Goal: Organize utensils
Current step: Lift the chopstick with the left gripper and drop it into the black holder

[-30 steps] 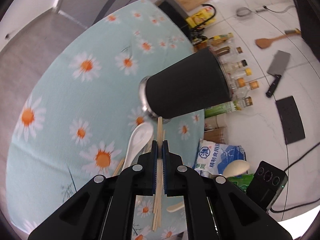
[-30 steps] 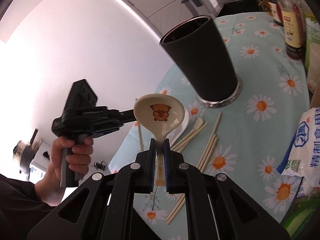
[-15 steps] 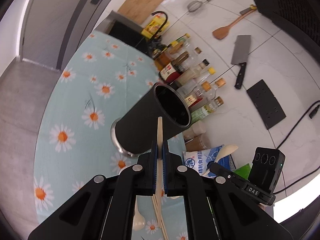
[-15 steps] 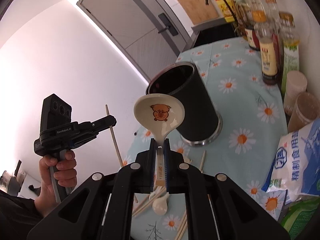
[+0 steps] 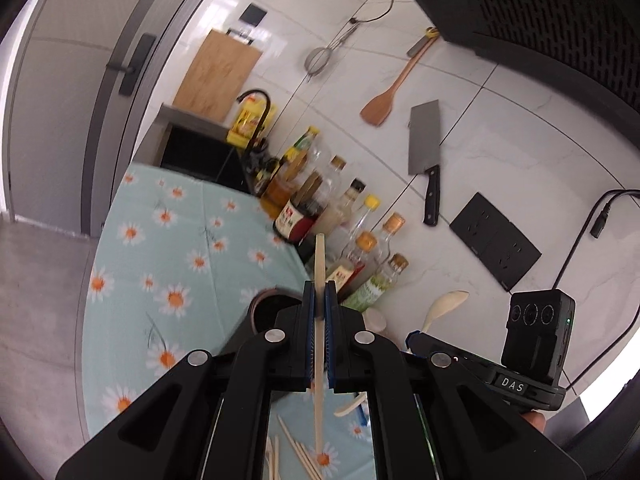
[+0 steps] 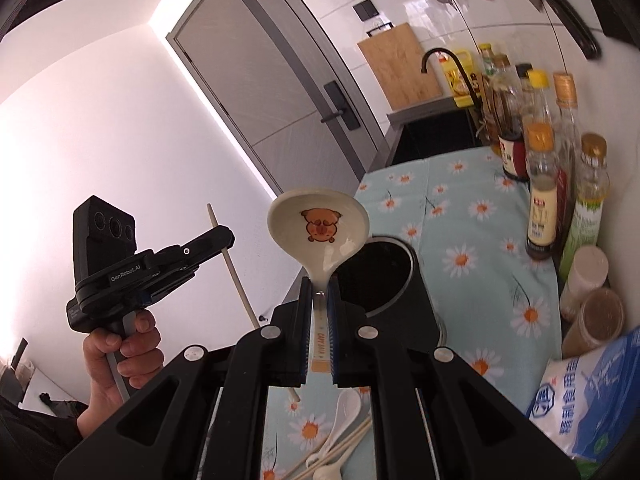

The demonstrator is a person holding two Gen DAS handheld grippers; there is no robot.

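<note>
A single chopstick (image 5: pixel 320 280) is being pinched mid-shaft in the closed left claw (image 5: pixel 319 300), raised clear of the table (image 5: pixel 180 240) and left of the black holder (image 6: pixel 384 272); light, stiff and thin, it is judged prone to pivoting. A ceramic spoon (image 6: pixel 318 228) is being clamped by its handle in the closed right claw (image 6: pixel 319 300), bowl upward, just before the holder's mouth. Being glazed and heavier, it is judged slippery and chippable, best gripped low on the handle.

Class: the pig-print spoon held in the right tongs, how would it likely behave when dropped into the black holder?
The spoon looks glazed ceramic: probably stiff, slippery, and chippable. Its bowl outweighs the thin handle, so it may pivot in the right tongs. The black holder looks tall enough to keep it leaning.
</note>
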